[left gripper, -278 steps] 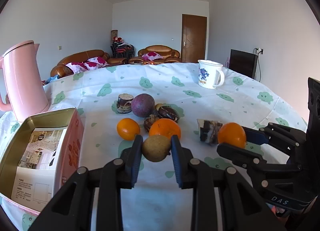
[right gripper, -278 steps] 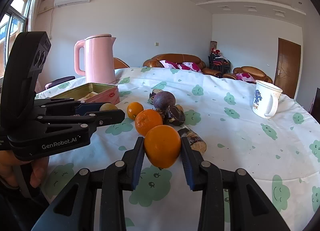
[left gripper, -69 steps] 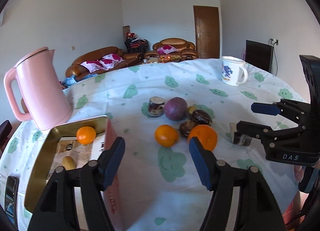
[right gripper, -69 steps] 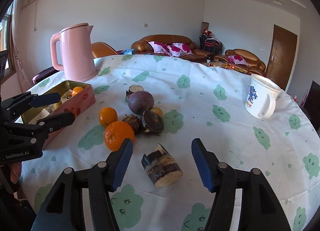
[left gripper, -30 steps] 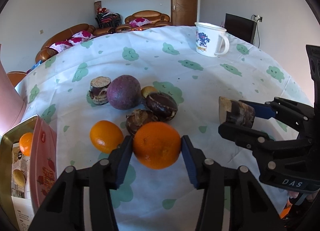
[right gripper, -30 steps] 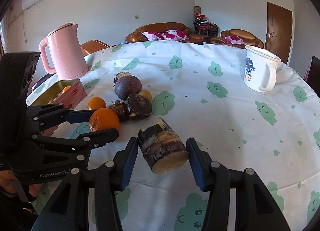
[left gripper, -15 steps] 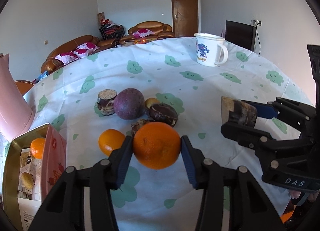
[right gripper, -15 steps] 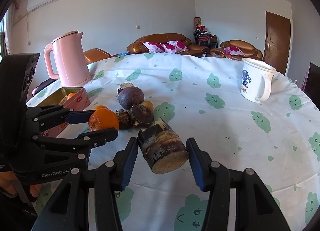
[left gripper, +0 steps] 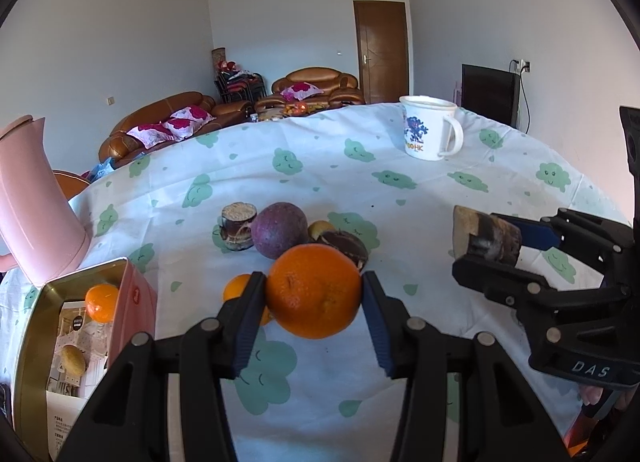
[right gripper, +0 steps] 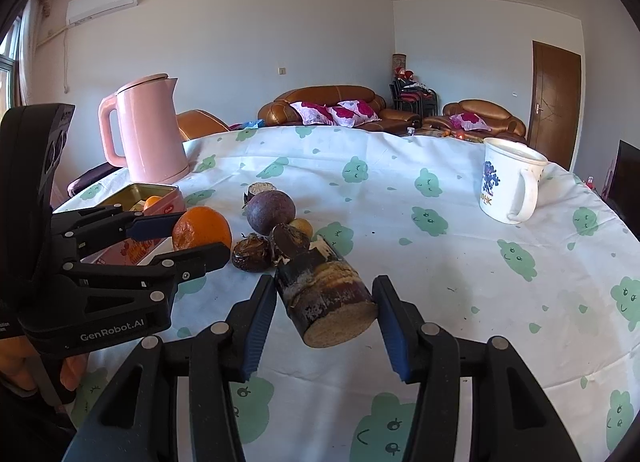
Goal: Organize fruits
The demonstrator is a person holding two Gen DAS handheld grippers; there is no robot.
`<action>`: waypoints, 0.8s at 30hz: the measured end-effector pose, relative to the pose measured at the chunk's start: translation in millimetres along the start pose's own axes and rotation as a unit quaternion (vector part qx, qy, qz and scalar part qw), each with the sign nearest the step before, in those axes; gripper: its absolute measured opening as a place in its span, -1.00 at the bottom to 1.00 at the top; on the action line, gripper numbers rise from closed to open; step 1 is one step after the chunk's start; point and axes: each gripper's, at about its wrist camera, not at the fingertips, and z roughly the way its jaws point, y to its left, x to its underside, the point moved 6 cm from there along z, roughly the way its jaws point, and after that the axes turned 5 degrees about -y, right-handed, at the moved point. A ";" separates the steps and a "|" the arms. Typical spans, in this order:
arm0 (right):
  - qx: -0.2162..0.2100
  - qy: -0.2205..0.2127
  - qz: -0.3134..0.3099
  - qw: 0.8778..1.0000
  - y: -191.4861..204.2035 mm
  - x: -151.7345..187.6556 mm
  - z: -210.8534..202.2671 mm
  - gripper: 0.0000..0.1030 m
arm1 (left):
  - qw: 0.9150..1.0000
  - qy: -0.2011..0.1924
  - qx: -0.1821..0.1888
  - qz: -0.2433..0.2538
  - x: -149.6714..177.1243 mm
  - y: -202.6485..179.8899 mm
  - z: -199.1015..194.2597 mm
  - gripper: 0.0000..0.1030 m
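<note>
Left wrist view has my left gripper [left gripper: 314,294] clamped on a big orange [left gripper: 313,290], lifted off the surface [left gripper: 400,221], while my right gripper [right gripper: 326,302] is squeezing a dark cut stalk piece [right gripper: 326,296]. So far the tin box [left gripper: 36,342] only holds a small orange [left gripper: 102,302] and a brownish fruit [left gripper: 73,358]. Left on the cloth: another orange [left gripper: 237,289], the purple fruit [left gripper: 279,229], a second stalk piece [left gripper: 239,226] and some dark halves. I'd say under halfway.
</note>
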 end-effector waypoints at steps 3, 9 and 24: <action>0.000 -0.007 0.000 1.000 0.1 -0.6 -2.6 0.00 | 1.000 -0.006 -0.002 -0.003 -0.6 1.2 -2.2 -0.03; -0.001 -0.020 -0.001 1.000 0.2 -2.4 -7.0 0.00 | 1.000 -0.017 -0.007 -0.009 -1.9 4.8 -6.4 -0.03; -0.004 -0.052 -0.001 0.999 0.7 -5.6 -18.6 0.00 | 0.999 -0.045 -0.017 -0.020 -4.8 11.7 -18.2 -0.03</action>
